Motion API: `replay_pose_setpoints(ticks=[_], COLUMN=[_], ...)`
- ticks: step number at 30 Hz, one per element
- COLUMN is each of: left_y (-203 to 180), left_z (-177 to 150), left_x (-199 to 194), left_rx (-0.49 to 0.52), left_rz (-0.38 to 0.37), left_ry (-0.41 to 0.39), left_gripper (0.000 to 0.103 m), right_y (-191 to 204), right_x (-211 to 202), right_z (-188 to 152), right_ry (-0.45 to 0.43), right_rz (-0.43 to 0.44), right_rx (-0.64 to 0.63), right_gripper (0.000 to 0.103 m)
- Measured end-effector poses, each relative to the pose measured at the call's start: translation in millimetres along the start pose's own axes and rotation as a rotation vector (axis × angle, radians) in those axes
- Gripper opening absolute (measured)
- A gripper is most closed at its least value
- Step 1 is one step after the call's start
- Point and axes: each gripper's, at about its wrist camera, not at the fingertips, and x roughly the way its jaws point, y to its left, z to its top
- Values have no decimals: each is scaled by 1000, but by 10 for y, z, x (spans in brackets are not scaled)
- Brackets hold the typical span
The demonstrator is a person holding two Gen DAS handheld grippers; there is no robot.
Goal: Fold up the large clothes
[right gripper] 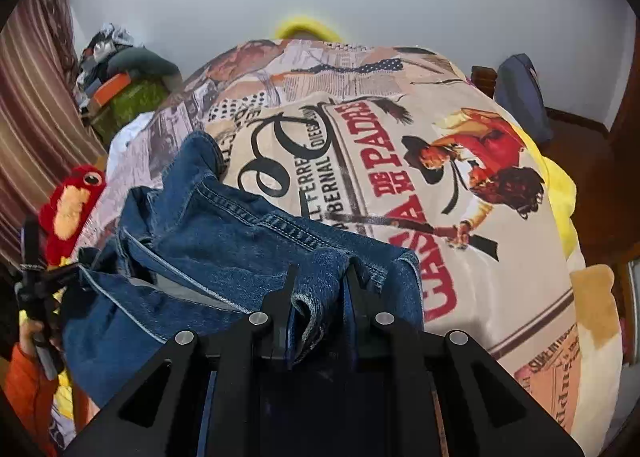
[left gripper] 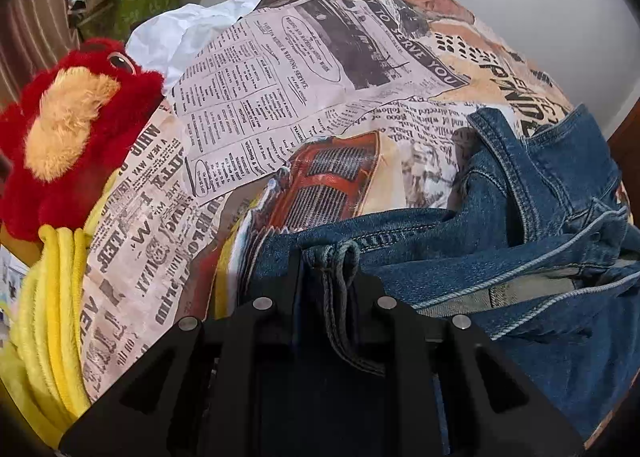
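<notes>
Evidently both grippers, left gripper (left gripper: 326, 277) and right gripper (right gripper: 318, 297), pinch the jeans (right gripper: 224, 233) waistband apart, so the denim spreads flat along the bedspread's (right gripper: 460, 297) near edge for folding.

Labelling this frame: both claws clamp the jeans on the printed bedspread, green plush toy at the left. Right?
Not quite: the plush toy is red, not green, as the left wrist view shows. The rest holds: left claw and right claw both clamp the jeans on the printed bedspread.

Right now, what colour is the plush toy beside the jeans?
The plush toy is red with a tan snout, seen best in the left wrist view.
</notes>
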Motion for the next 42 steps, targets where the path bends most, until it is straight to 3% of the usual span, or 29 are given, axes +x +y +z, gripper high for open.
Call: replay_pose_setpoints(ticks=[4,6,7,8,10,15,17,21,26,31,36,42], left_y=[7,-14,-22,-28,-55,-29,21,64,8,-163,-325,-317], left_z=[22,45,55,59,66,57,68,58,-123,-379,-548,-402], left_x=[9,30,37,33,-12,-378,-584,-966,-1170,-948,-427,-167], left_rx=[-2,-7,-9,-10,-3,23,20,59,145,217,262,259], left_rz=[10,23,33,38,48,14,7,20,9,-15,-8,74], left_ry=[12,20,28,30,22,-27,-63,-120,-118,-47,66,5], left_gripper=[22,22,22,22,22,29,38,44,63,75,75,79], right_y=[-49,-92,-122,-197,-373,-651,-612,-325,170,593,760,866], right_x=[-149,-221,-283,-388,-550,-860,-917,-903,-749,-448,-8,260], right_z=[-12,-19,-22,-21,-30,-119,-170,-261,-347,-428,-515,-436], right_ry=[-4,-12,-32,-68,-86,-46,-43,-25,15,87,209,212], right_rz=[17,-22,-109,-257,-308,-181,-164,-78,7,64,105,70], right_rx=[3,0,-6,-14,17,87,82,38,-51,-126,-142,-204], right_gripper=[14,15,15,15,15,15,15,15,15,15,15,14])
